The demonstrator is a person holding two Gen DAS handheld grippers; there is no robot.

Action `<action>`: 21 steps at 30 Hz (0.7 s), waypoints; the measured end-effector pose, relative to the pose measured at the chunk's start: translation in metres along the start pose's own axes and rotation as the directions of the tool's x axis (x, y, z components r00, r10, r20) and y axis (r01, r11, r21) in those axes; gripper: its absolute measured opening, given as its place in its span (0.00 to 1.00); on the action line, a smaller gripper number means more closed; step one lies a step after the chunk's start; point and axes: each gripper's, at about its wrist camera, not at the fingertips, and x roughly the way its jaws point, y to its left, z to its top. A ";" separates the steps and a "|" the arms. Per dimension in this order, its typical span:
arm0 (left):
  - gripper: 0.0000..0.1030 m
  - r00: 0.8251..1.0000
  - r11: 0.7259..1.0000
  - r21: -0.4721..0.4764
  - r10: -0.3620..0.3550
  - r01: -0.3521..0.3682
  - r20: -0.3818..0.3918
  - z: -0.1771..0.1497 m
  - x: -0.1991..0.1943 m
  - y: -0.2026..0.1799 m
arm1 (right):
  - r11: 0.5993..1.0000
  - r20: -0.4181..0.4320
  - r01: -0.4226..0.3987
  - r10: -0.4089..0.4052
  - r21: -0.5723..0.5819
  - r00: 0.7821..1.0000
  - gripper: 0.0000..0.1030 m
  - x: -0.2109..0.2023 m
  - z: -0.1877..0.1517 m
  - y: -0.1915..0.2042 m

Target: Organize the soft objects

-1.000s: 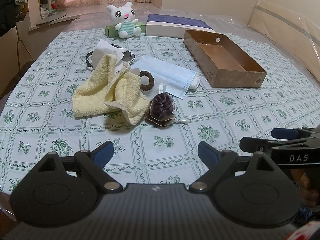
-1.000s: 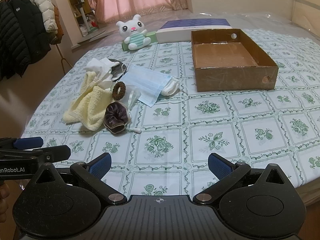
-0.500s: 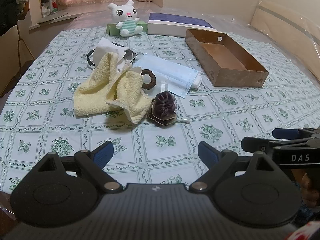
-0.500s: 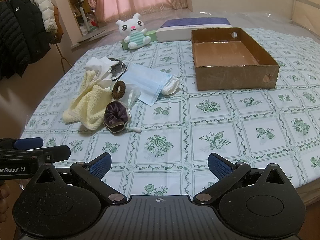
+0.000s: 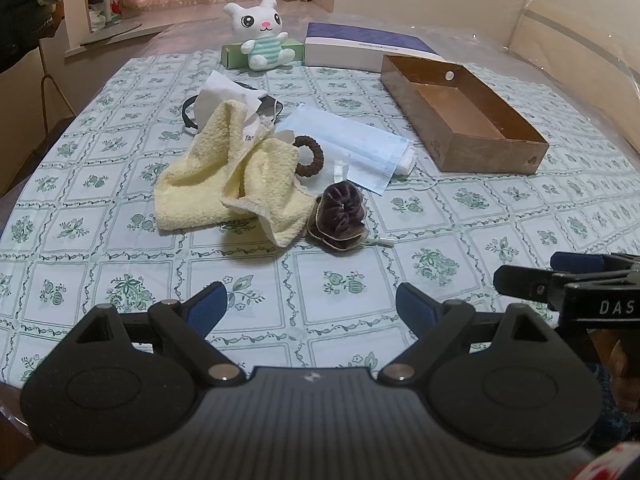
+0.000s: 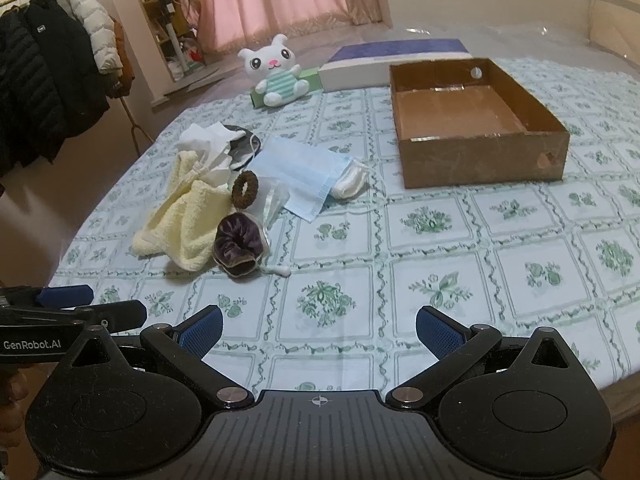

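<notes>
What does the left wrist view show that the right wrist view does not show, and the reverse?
Only the left wrist view: a black band lying behind the white tissue, and the right gripper from the side.

Only the right wrist view: coats on a rack, a bookshelf, and the left gripper from the side.

Both: yellow towel, purple scrunchie, brown hair tie, blue mask, plush bunny, empty cardboard box. Both jaws stand open.

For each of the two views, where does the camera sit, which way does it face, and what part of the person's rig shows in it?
Left wrist: sits on the left gripper, faces across the table toward the yellow towel; own open fingers show, right gripper at its right edge.
Right wrist: sits on the right gripper, faces the cardboard box; own open fingers show, left gripper at its left edge.
Shared: towel, box, plush bunny.
</notes>
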 end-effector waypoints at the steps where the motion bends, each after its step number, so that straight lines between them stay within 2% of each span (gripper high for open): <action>1: 0.88 1.000 1.000 -0.003 0.000 0.000 -0.002 0.001 0.001 0.001 | 1.000 0.008 -0.002 0.002 -0.008 1.000 0.99 0.001 0.001 0.000; 6: 0.88 1.000 0.999 -0.031 0.009 -0.010 -0.010 0.003 0.009 0.014 | 0.999 0.031 -0.029 0.031 -0.044 0.999 0.99 0.010 0.006 0.004; 8: 0.88 1.000 0.999 -0.042 0.014 -0.014 -0.011 0.004 0.012 0.020 | 0.997 0.021 -0.047 0.048 -0.053 0.999 0.88 0.017 0.009 0.006; 11: 0.87 0.999 0.998 -0.043 0.040 -0.040 -0.008 0.005 0.018 0.027 | 0.996 0.004 -0.072 0.073 -0.054 0.997 0.81 0.029 0.013 0.006; 21: 0.83 0.997 0.997 -0.005 0.074 -0.074 0.022 0.015 0.041 0.041 | 0.975 0.013 -0.150 0.154 -0.163 0.988 0.71 0.063 0.027 0.027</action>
